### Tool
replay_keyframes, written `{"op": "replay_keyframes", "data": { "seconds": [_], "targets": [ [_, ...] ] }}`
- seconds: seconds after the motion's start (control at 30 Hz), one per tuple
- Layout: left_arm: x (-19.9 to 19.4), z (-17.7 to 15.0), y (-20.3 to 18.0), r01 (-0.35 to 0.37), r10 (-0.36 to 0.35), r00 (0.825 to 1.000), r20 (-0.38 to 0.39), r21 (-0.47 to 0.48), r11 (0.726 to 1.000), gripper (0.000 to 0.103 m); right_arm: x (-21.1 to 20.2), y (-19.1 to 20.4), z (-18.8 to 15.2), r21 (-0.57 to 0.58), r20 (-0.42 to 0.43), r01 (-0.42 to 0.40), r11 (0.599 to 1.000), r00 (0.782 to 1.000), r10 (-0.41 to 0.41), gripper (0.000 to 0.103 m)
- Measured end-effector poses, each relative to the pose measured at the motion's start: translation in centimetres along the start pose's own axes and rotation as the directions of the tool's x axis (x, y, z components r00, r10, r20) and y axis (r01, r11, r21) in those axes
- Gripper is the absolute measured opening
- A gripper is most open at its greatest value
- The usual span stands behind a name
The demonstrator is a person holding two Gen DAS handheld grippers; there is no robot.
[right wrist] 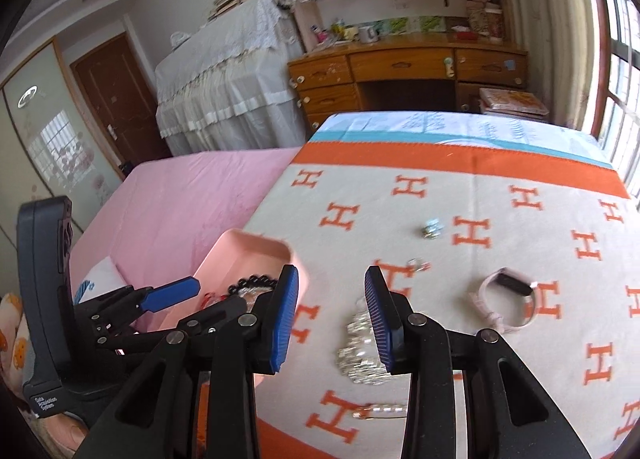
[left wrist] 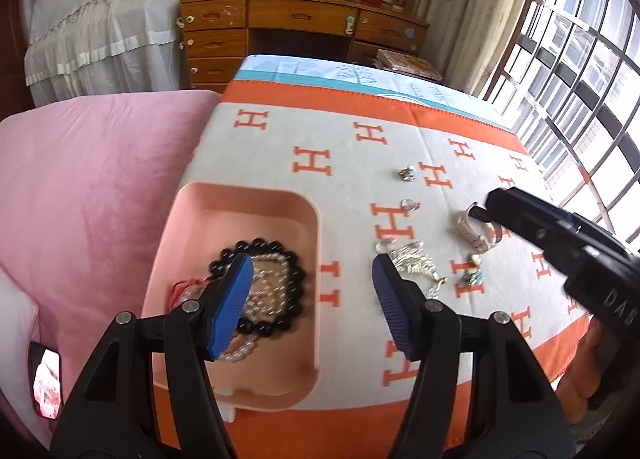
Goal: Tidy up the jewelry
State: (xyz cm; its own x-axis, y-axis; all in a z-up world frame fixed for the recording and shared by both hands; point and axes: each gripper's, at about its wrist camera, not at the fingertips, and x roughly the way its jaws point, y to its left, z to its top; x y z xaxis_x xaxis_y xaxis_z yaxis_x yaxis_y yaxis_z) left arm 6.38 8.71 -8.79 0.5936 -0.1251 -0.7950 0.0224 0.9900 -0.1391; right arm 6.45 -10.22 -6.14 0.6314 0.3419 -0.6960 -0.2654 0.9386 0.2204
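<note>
1. Part of the sorting looks done: the pink tray (left wrist: 248,199) at the left of the H-patterned blanket (left wrist: 280,139) already holds a black bead bracelet (left wrist: 280,251), a pearl strand (left wrist: 260,299) coiled inside it, and a bit of red cord (left wrist: 186,285) at its left side.
2. Most of the jewelry is not yet in the tray. On the blanket to the tray's right lie a silver chain bracelet (right wrist: 360,355), a small ring (left wrist: 409,204), a silver-and-blue bead cluster (left wrist: 407,173) farther back, a white-strapped wristband watch (right wrist: 506,301), a pair of small earrings (left wrist: 474,269), and a pearl hair clip (right wrist: 382,412) nearest the front edge.
3. By my judgement the job is somewhere under halfway, with six loose pieces left against three stowed.
4. The left gripper (left wrist: 312,291) hangs over the tray's right wall, its blue pads spread wide with nothing between them.
5. The right gripper (right wrist: 332,319) hovers just above the silver chain bracelet, jaws parted moderately and empty; the bracelet lies under and beside its right pad, not pinched.
6. The silver bracelet reads as a loose heap of bright, faceted links, bunched rather than laid out straight. It looks likely to slump and trail when lifted, so a grab across the thickest part of the heap would seem safest.
7. The watch lies on its side, strap curled in a loop, dark face upward, well apart from the tray.
</note>
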Motion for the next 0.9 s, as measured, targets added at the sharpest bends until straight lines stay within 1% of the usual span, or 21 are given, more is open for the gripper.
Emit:
{"op": "replay_keyframes", "data": {
  "seconds": [0.2, 0.3, 0.4, 0.47, 0.53, 0.6, 0.67, 0.83, 0.87, 0.9],
  "targets": [
    [0.0, 3.3, -3.4, 0.006, -0.007, 1.0, 0.016, 0.055, 0.998, 0.059, -3.8, -6.6, 2.4, 0.064, 0.051, 0.026, 0.998, 0.998, -0.029, 0.035],
    [0.2, 4.8, -4.9, 0.024, -0.025, 1.0, 0.016, 0.073, 0.997, 0.059, -4.7, -9.3, 3.2, 0.079, 0.044, 0.029, 0.996, 0.998, -0.033, 0.037],
    [0.9, 5.5, -6.4, 0.045, -0.044, 0.999, -0.005, 0.093, 0.995, 0.059, -4.4, -11.5, 3.5, 0.072, 0.006, 0.024, 0.997, 1.0, -0.024, 0.037],
    [1.9, 5.4, -7.2, 0.056, -0.052, 0.998, -0.04, 0.107, 0.993, 0.059, -3.4, -12.5, 3.4, 0.058, -0.033, 0.018, 0.998, 0.999, -0.016, 0.037],
    [3.1, 4.8, -7.6, 0.073, -0.062, 0.994, -0.092, 0.113, 0.991, 0.059, -2.1, -13.4, 2.9, 0.047, -0.077, 0.03, 0.998, 0.997, -0.027, 0.037],
    [4.5, 3.9, -7.8, 0.092, -0.074, 0.986, -0.149, 0.111, 0.99, 0.059, -0.5, -13.5, 2.0, 0.028, -0.122, 0.028, 0.999, 0.992, -0.025, 0.037],
    [5.6, 2.8, -7.8, 0.096, -0.074, 0.978, -0.194, 0.102, 0.99, 0.059, 1.0, -13.9, 1.1, 0.01, -0.17, 0.02, 1.0, 0.985, -0.018, 0.037],
    [7.4, 0.7, -7.1, 0.092, -0.072, 0.964, -0.257, 0.066, 0.994, 0.059, 3.8, -13.7, -1.0, -0.087, -0.235, 0.019, 0.996, 0.971, -0.039, 0.037],
    [7.5, 0.4, -7.0, 0.093, -0.075, 0.962, -0.261, 0.058, 0.994, 0.057, 4.8, -13.2, -1.3, -0.103, -0.239, 0.02, 0.994, 0.97, -0.044, 0.037],
    [7.4, 0.2, -7.0, 0.094, -0.077, 0.963, -0.259, 0.054, 0.994, 0.054, 5.2, -12.9, -1.5, -0.123, -0.243, 0.018, 0.992, 0.969, -0.047, 0.037]
  ]
}}
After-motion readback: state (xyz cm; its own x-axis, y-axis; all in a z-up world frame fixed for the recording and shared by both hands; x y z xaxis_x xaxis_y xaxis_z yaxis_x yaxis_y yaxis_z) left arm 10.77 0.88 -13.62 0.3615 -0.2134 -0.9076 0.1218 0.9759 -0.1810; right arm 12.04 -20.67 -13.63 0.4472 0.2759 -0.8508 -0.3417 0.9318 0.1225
